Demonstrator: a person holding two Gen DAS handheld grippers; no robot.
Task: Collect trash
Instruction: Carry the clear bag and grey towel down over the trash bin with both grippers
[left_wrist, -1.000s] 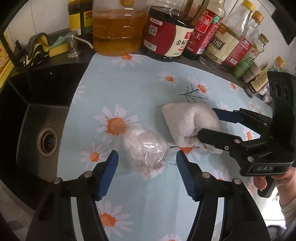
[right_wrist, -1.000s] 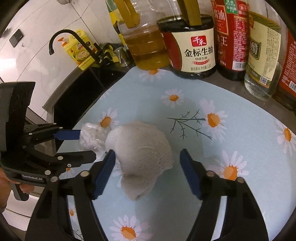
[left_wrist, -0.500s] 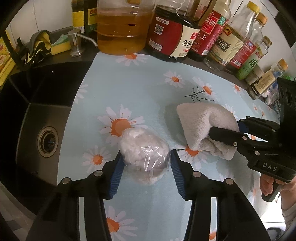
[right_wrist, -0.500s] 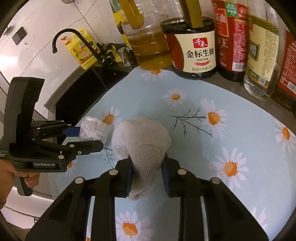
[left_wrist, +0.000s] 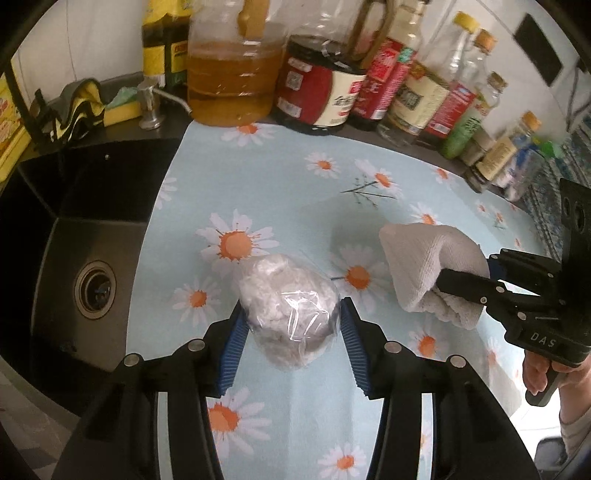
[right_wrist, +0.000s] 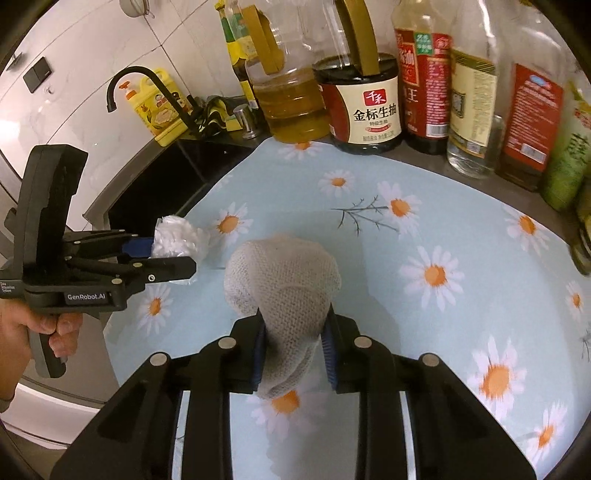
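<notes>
Clamped between the blue pads of the left gripper (left_wrist: 290, 325): a crumpled white wad wrapped in clear plastic film (left_wrist: 288, 314), lengthwise along the fingers; pinched in the right gripper (right_wrist: 293, 349), just alongside: a grey knitted cloth (right_wrist: 282, 284), clear of the daisy-print mat (left_wrist: 280, 177).

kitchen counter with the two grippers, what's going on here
A person is clearing trash off a daisy-print mat beside the sink, with a handheld gripper in each hand. The left gripper is shut on a crumpled plastic bag. The right gripper is shut on a balled-up white cloth. Both jaws have just closed on these. Bottles line the back of the counter. No bin is in view.
</notes>
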